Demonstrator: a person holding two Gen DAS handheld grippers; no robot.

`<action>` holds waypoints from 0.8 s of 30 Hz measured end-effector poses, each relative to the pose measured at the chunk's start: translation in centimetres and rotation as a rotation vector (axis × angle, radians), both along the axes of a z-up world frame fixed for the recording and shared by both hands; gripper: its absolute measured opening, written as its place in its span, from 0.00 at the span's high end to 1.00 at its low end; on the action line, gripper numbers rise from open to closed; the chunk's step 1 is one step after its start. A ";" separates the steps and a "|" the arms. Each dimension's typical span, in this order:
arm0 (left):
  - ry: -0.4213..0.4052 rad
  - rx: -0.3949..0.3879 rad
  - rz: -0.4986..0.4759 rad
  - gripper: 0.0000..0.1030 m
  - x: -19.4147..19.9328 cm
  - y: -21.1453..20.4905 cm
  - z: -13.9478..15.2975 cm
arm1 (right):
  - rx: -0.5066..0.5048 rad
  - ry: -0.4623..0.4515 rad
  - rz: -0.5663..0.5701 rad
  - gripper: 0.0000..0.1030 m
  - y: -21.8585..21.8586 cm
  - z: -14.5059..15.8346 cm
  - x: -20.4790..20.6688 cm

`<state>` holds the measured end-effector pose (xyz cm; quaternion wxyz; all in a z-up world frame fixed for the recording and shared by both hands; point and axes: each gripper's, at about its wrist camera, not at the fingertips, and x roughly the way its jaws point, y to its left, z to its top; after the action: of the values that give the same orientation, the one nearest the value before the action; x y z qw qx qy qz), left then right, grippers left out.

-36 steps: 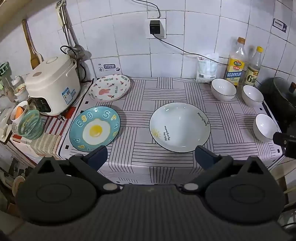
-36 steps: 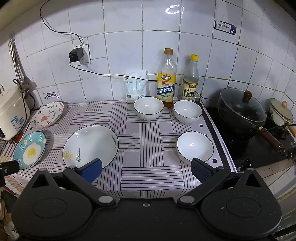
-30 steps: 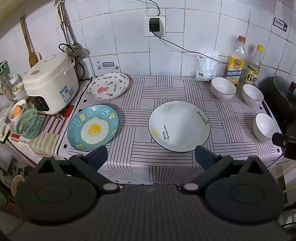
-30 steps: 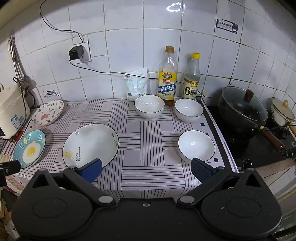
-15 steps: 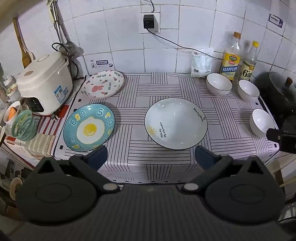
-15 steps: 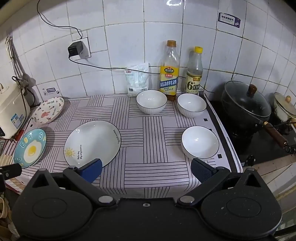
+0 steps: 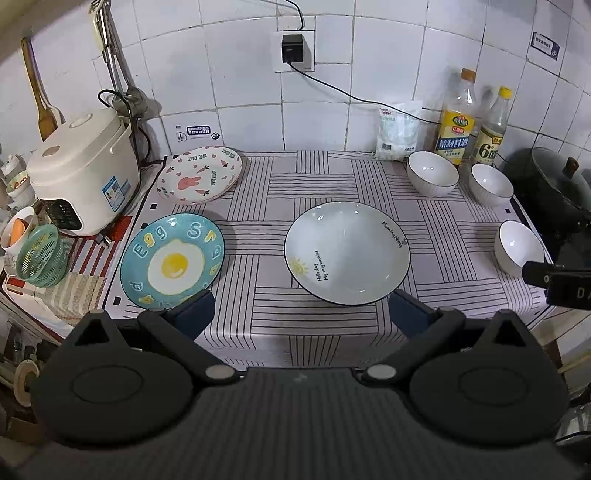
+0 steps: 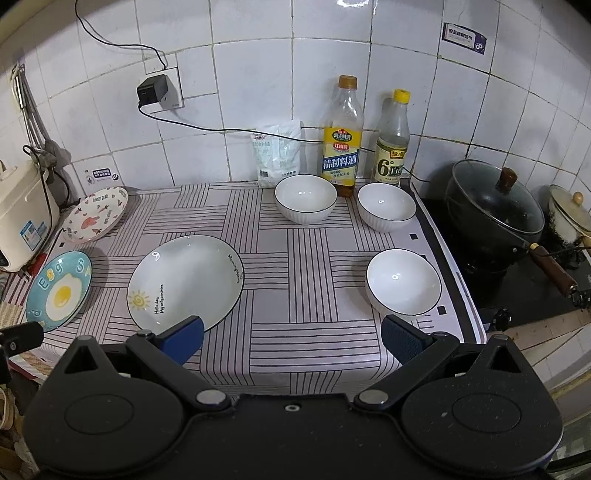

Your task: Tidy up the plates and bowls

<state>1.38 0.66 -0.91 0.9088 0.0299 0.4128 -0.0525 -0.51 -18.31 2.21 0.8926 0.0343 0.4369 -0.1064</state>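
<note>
Plates and bowls sit upright, mouths up, on the striped cloth [image 7: 332, 177]: the sun plate [image 7: 346, 252] centre, egg plate [image 7: 172, 261] and rabbit plate [image 7: 199, 180] left, three white bowls [image 8: 403, 281] right. Left gripper [image 7: 301, 311] and right gripper [image 8: 291, 336] hover wide open, empty.

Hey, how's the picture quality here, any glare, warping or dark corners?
Left wrist view: tile lines bow from the fisheye, corners go dark, small glints on the big white plate. Right wrist view: same bowing, a bright reflection on the top wall tile, highlights inside the bowls.
</note>
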 end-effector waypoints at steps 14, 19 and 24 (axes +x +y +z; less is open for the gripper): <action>-0.015 0.015 0.014 0.01 0.4 0.1 0.4 | -0.008 0.015 0.026 0.00 0.2 -0.3 0.6; -0.016 0.012 0.013 0.01 0.4 0.2 0.4 | -0.007 0.011 0.030 0.00 0.2 -0.3 0.6; -0.033 0.005 0.008 0.01 0.3 0.4 0.7 | -0.008 0.011 0.028 0.00 0.2 -0.5 0.8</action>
<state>1.70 1.09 -0.22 0.9157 0.0315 0.3978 -0.0474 0.31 -18.14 1.74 0.8917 0.0241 0.4416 -0.0960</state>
